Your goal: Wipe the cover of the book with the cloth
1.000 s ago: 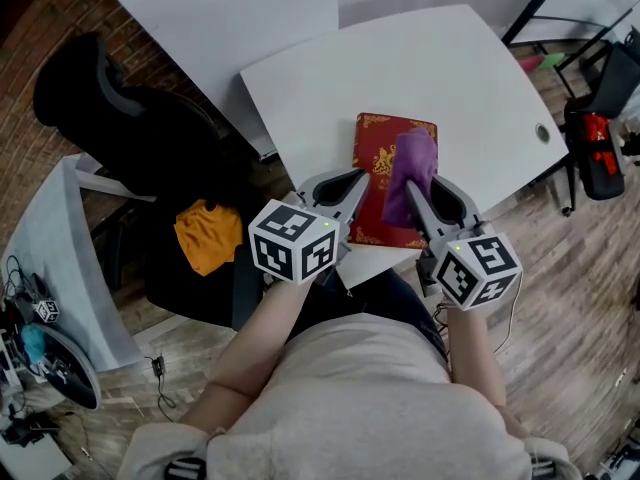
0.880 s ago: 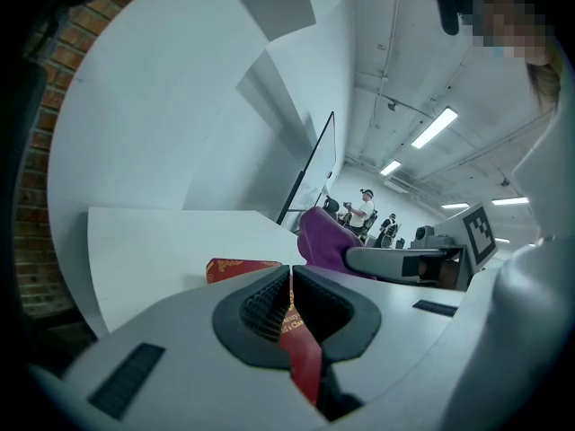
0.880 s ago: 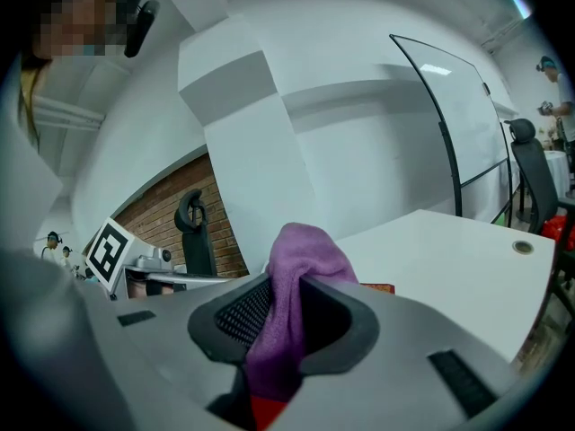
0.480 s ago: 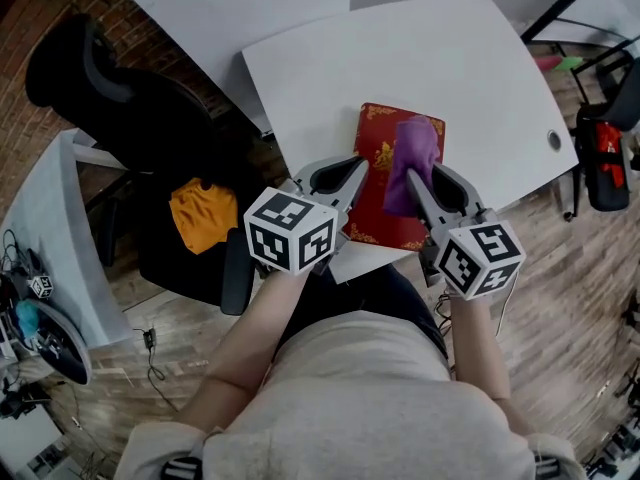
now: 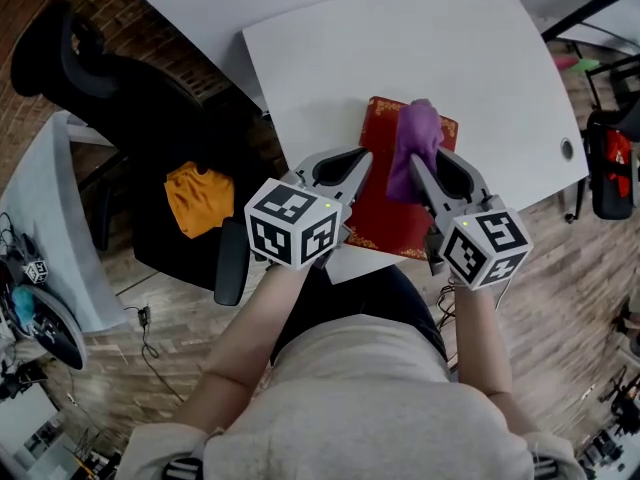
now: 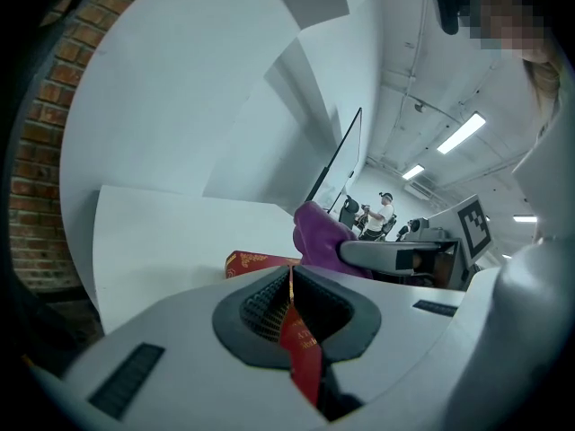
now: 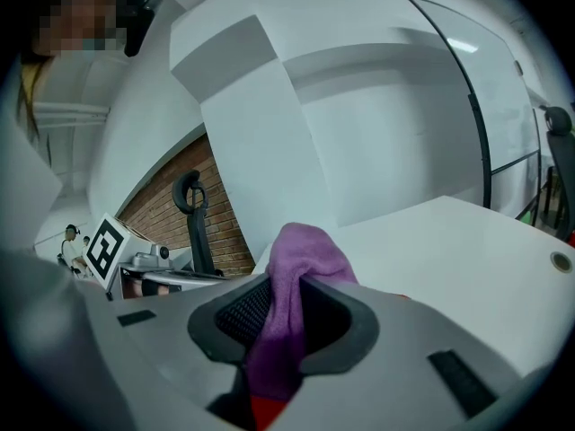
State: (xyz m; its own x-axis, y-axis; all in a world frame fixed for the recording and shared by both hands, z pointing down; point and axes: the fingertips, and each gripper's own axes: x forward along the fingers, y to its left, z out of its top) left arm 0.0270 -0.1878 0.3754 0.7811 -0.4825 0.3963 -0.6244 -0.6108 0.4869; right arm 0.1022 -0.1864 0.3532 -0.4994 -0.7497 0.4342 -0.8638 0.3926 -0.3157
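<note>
Red book (image 5: 390, 208) with gold corner ornament, purple cloth (image 5: 416, 146), white table (image 5: 400, 48), orange fabric (image 5: 196, 199) on black chair (image 5: 135, 103)

Both grippers are light grey moulded shells. The left gripper (image 5: 362, 158) and the right gripper (image 5: 414, 164) each narrow to a dark-lined mouth with black ribbed pads (image 6: 260, 305), and small dark rectangular slots are set into the shells. At 6 o'clock of each shell sits a white cube (image 5: 292, 235) printed with black square markers, with a tiny green light near one corner. The person wears a pale beige top (image 5: 370, 398), with dark trousers (image 5: 385, 290) at 12 o'clock of it.
</note>
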